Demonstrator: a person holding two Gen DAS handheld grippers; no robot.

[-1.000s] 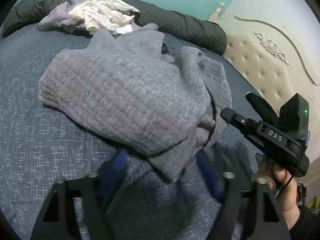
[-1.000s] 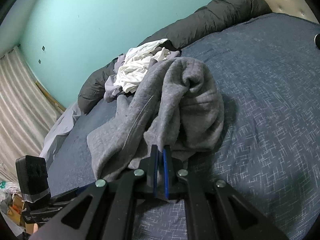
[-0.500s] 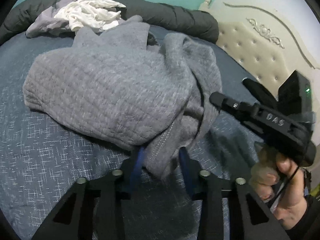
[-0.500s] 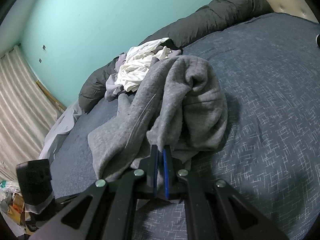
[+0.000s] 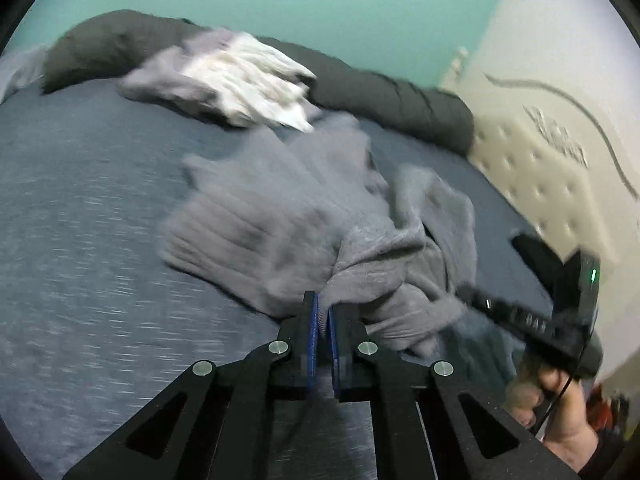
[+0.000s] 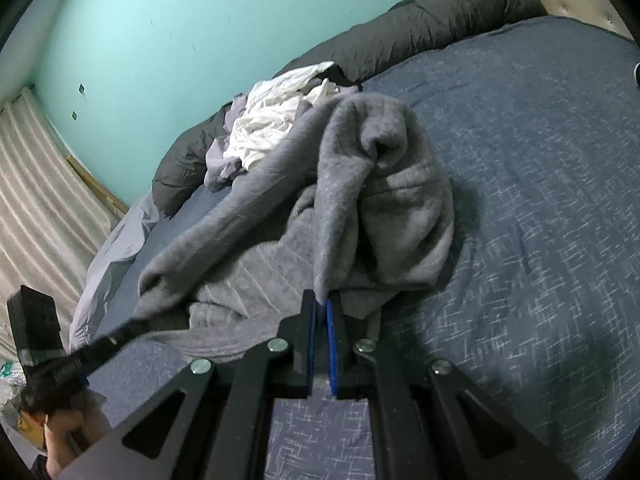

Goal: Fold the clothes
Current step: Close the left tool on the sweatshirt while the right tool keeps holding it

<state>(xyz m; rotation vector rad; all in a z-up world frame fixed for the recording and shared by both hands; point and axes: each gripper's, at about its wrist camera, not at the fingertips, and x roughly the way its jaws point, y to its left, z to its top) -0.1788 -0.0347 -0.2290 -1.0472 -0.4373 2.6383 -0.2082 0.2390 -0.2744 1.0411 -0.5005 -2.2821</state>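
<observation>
Both the left gripper (image 5: 323, 312) and the right gripper (image 6: 322, 304) are pinching edges of the crumpled grey fleece sweater (image 6: 360, 200), which is probably bunching thickly beside the white clothes heap (image 6: 276, 120), so a thin hem may be slipping out.

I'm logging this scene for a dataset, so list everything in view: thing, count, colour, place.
grey sweater: one, grey, crumpled mid-bed, pinched by both claws
white garment: one, white, on a pile at the far side of the bed
lilac garment: one, pale lilac-grey, under the white one
dark duvet: one, charcoal, rolled along the bed's far edge
bedsheet: one, dark blue with pale flecks, covering the bed
headboard: one, cream, tufted, at the bed's end
wall: teal, behind the bed
curtain: one, beige, striped, at the room's side
left claw: one, black with blue pads, shut on the sweater
right claw: one, black with blue pads, shut on the sweater
hand: one, holding the right claw's handle
</observation>
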